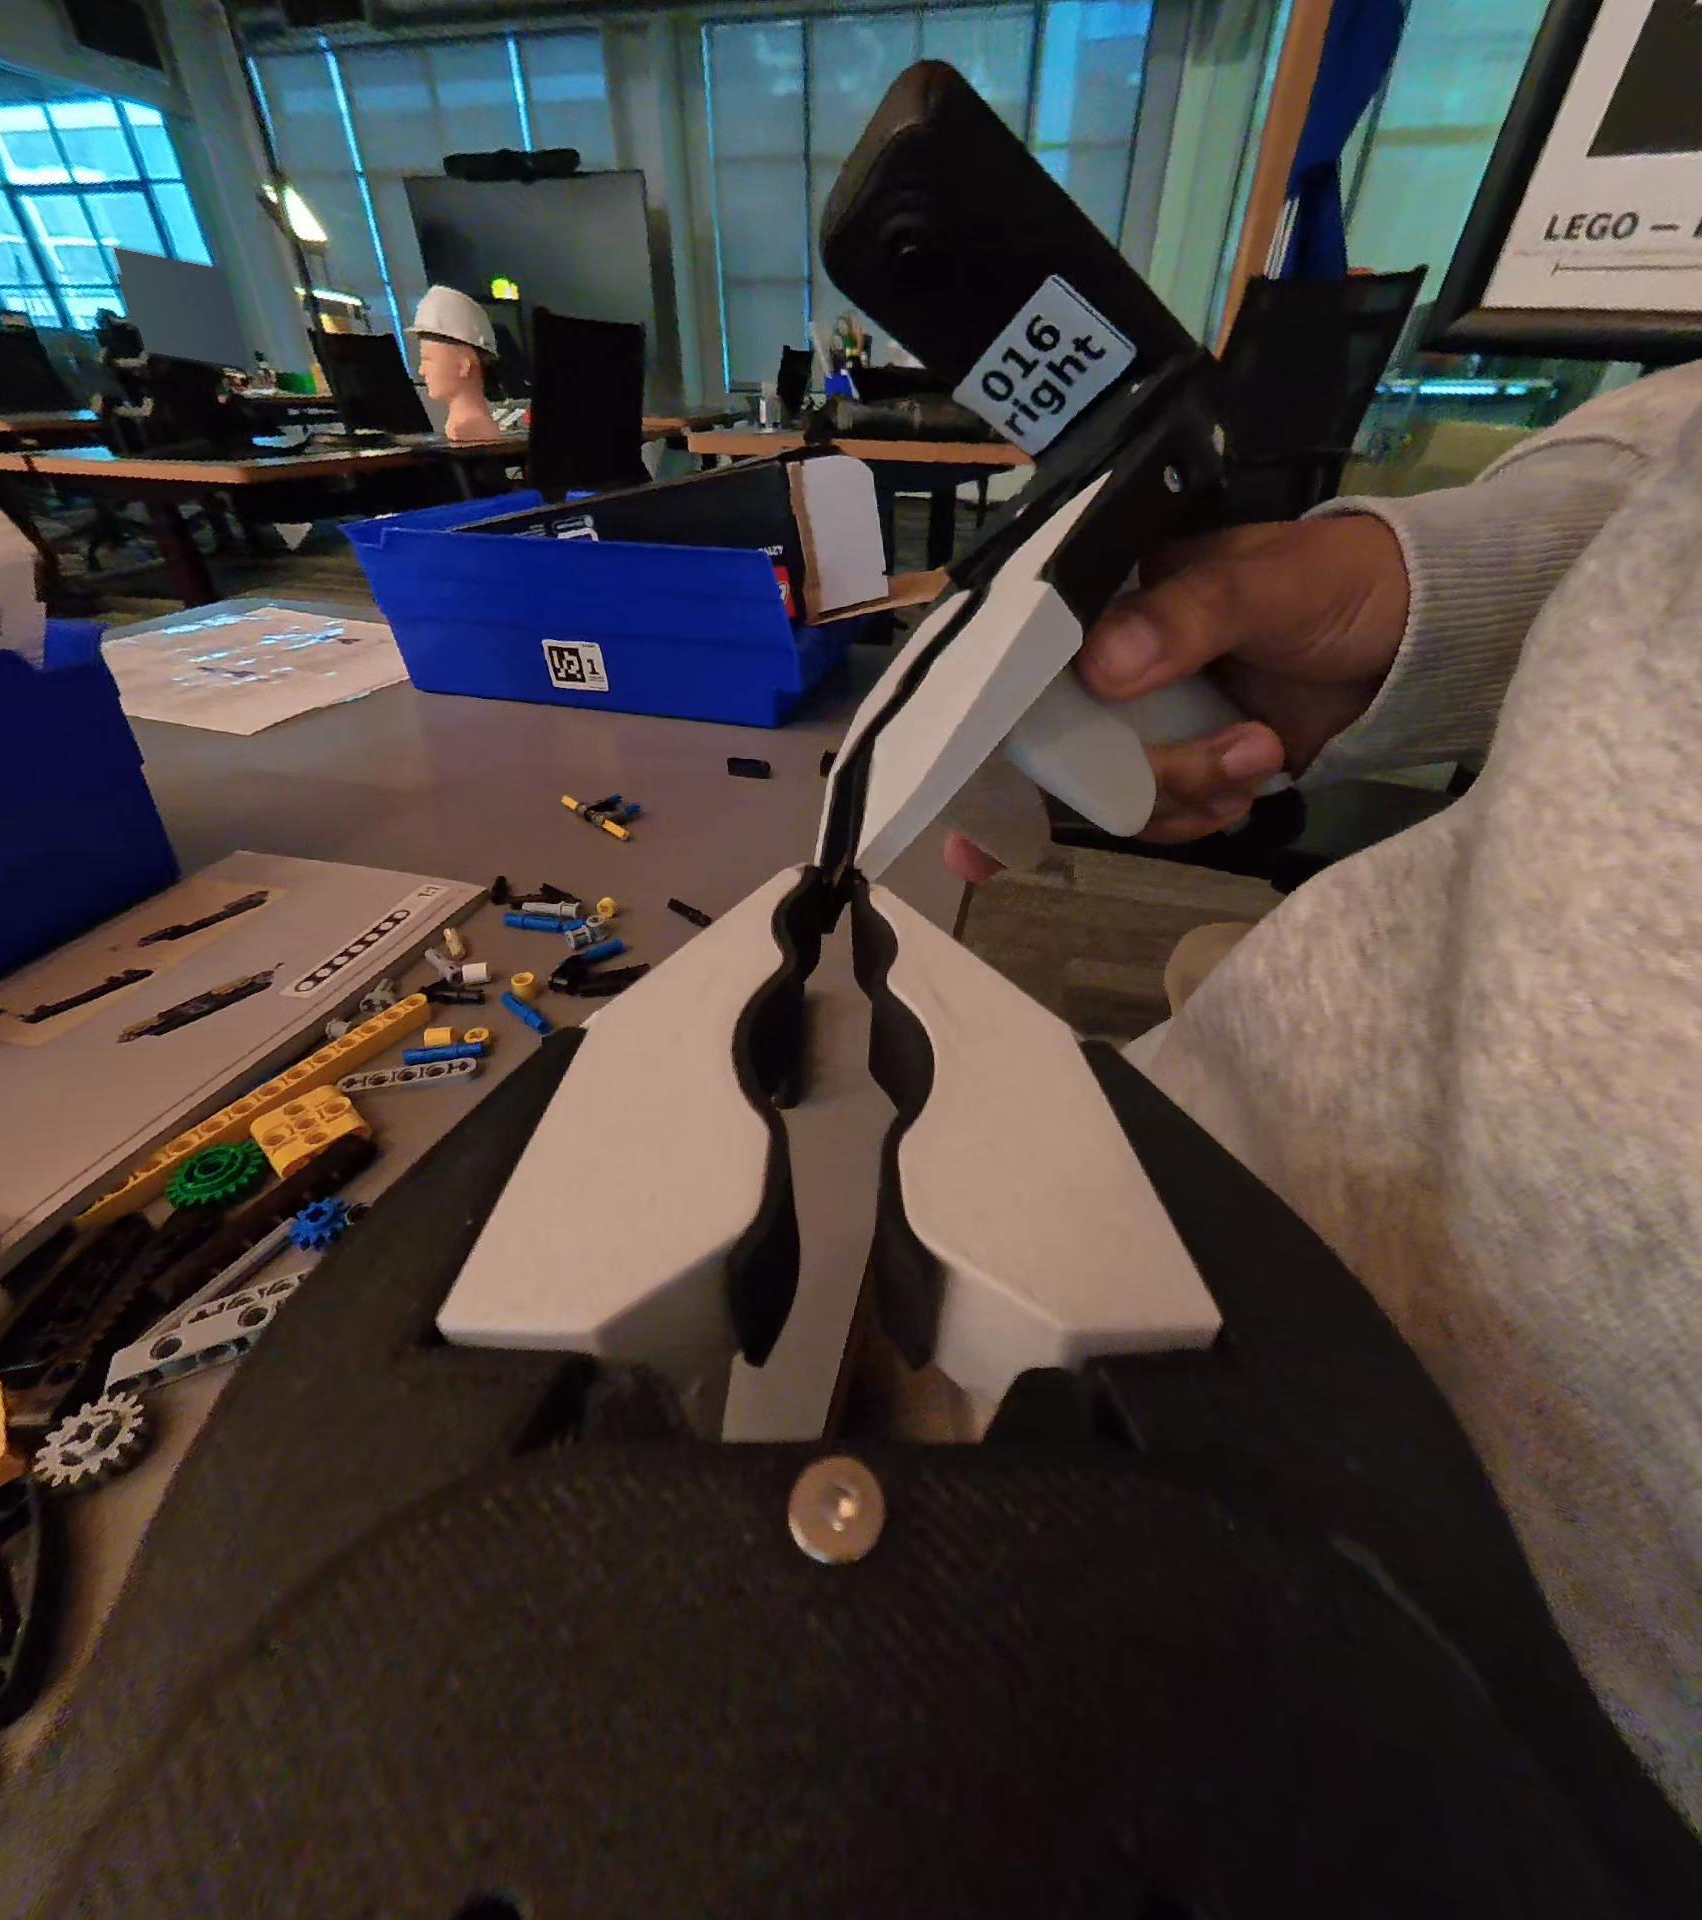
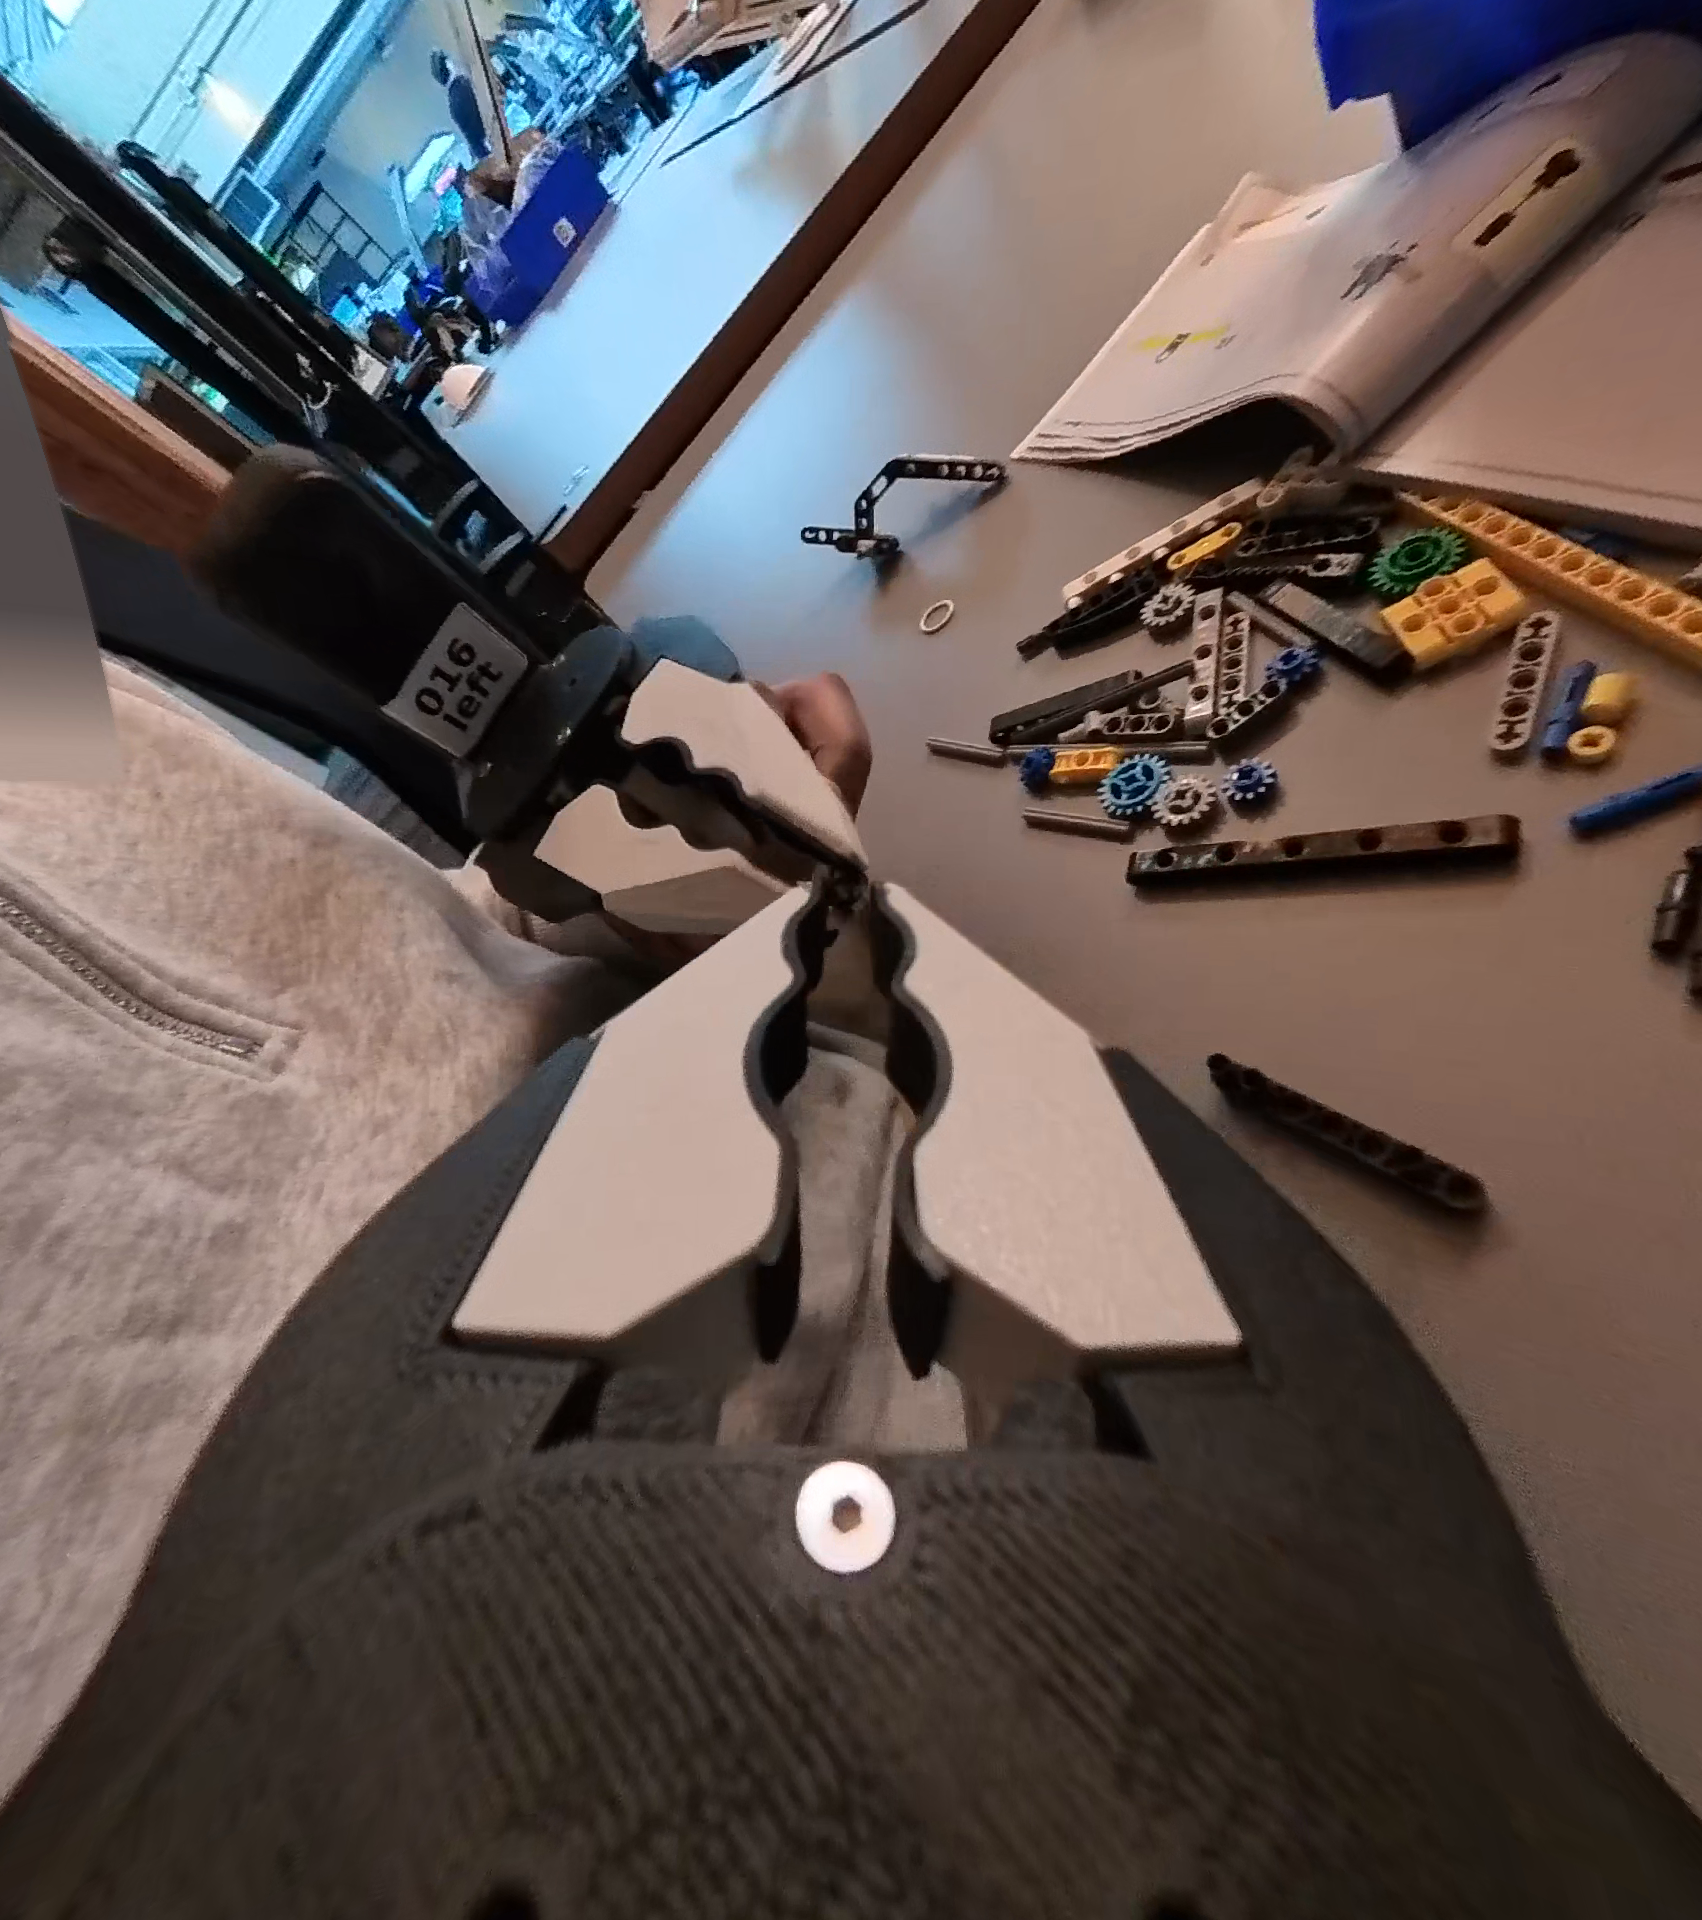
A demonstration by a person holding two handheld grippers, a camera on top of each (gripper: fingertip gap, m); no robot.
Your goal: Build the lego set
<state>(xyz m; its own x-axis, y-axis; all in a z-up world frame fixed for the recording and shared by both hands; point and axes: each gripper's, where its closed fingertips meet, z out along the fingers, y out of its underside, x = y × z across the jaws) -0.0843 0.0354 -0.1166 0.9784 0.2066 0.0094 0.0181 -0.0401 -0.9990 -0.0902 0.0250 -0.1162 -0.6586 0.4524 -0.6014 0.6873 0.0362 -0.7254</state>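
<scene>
Above the near edge of a grey table (image 2: 1449, 1039), the white-and-black left gripper (image 1: 831, 883) and its twin right gripper (image 2: 842, 883) meet tip to tip, each with fingers pressed together; whether a piece sits between them cannot be told. Loose plastic Lego beams, gears and pins (image 2: 1346, 665) lie scattered on the tabletop beside an open instruction booklet (image 1: 151, 997).

A white label with printed characters sits on the right gripper (image 1: 834, 878), and a similar one on the left gripper (image 2: 842, 883). The blue bin (image 1: 608, 613) carries a marker sticker, and a white sign (image 1: 1647, 156) bears printed words.
</scene>
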